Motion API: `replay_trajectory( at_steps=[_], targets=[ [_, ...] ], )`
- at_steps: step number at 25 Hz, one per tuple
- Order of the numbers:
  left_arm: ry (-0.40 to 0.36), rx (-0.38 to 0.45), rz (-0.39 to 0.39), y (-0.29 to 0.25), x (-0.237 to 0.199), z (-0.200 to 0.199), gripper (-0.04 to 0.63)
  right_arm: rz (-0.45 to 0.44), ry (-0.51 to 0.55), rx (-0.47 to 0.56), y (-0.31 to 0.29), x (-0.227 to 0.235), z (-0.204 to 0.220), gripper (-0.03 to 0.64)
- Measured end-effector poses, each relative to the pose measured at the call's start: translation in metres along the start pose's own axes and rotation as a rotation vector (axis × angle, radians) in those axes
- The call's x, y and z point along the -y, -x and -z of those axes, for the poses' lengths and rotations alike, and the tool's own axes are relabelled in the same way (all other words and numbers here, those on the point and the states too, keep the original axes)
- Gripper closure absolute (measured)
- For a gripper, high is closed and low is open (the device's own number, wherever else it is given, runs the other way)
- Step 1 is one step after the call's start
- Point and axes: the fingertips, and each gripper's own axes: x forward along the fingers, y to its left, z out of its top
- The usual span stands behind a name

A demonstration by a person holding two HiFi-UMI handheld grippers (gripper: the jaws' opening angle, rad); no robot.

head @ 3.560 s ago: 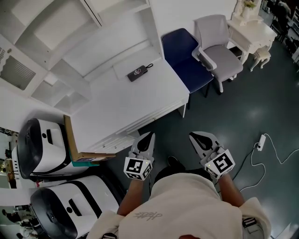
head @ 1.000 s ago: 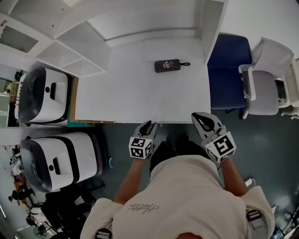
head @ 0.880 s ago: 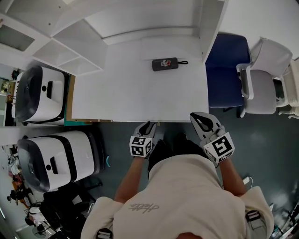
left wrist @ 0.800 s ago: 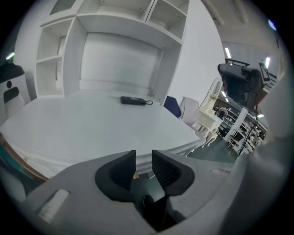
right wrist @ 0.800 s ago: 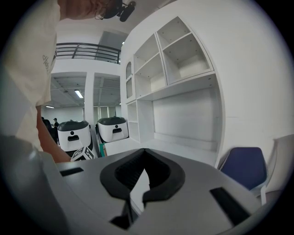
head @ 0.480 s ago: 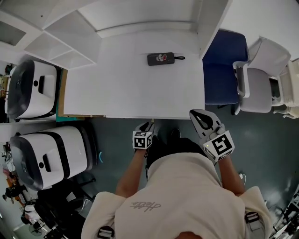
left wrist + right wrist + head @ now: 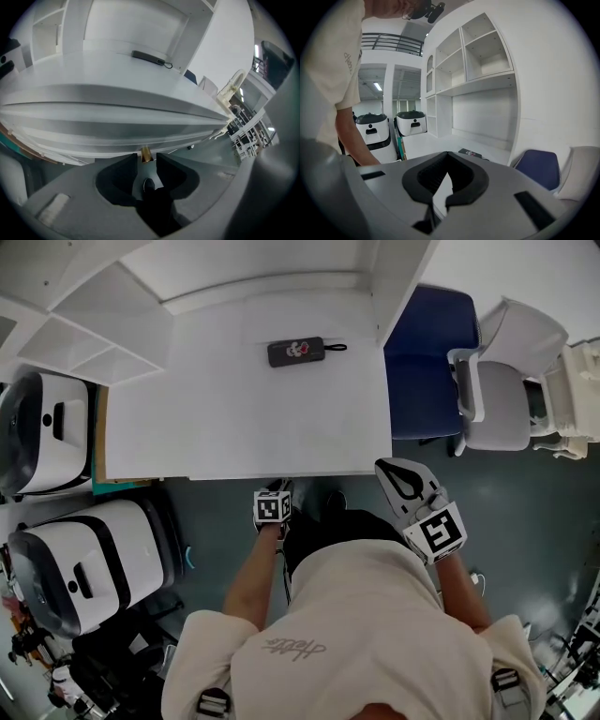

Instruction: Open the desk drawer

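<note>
The white desk [image 7: 244,427] runs across the head view, with its front edge just ahead of me. In the left gripper view the drawer front [image 7: 112,133] shows from below as a long white band, with a small brass knob [image 7: 145,153] under it. My left gripper [image 7: 146,157] has sunk below the desk edge [image 7: 280,488]. Its jaws are opening, and the knob sits at the mouth of the narrow gap between the tips. My right gripper [image 7: 384,466] hovers at the desk's front right corner. Its fingertips meet [image 7: 447,153] with nothing in them.
A black pouch with a loop [image 7: 295,351] lies far back on the desk. A blue chair [image 7: 422,362] and a grey chair [image 7: 502,381] stand to the right. Two white rounded machines [image 7: 84,568] stand to the left, and shelves [image 7: 84,324] rise at the back left.
My left gripper has dropped from level with the desk edge to below it and tilted downward, and its jaws have parted slightly. The right gripper has barely shifted.
</note>
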Motion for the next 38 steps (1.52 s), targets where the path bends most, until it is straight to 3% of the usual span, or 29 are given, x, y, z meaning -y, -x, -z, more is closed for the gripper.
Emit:
replay_trajectory(
  at_steps=[6, 10, 18, 28, 38],
  targets=[
    [-0.027, -0.092, -0.005, -0.023, -0.001, 0.006, 0.472, -0.016, 0.011, -0.007, 0.000, 0.001, 0.001, 0.615],
    [-0.052, -0.133, -0.023, -0.029, 0.000, 0.007, 0.508, -0.030, 0.014, -0.002, -0.006, 0.001, -0.002, 0.615],
    [-0.032, -0.121, -0.054, -0.027, -0.001, 0.004, 0.506, -0.033, 0.001, -0.004, -0.009, 0.004, -0.001, 0.615],
    [0.013, -0.133, -0.018, -0.028, 0.000, 0.002, 0.512, -0.021, -0.023, -0.032, -0.007, 0.007, 0.008, 0.615],
    [-0.006, -0.165, -0.012, -0.017, 0.009, 0.030, 0.512, -0.010, -0.058, -0.010, -0.003, -0.003, 0.010, 0.615]
  ],
)
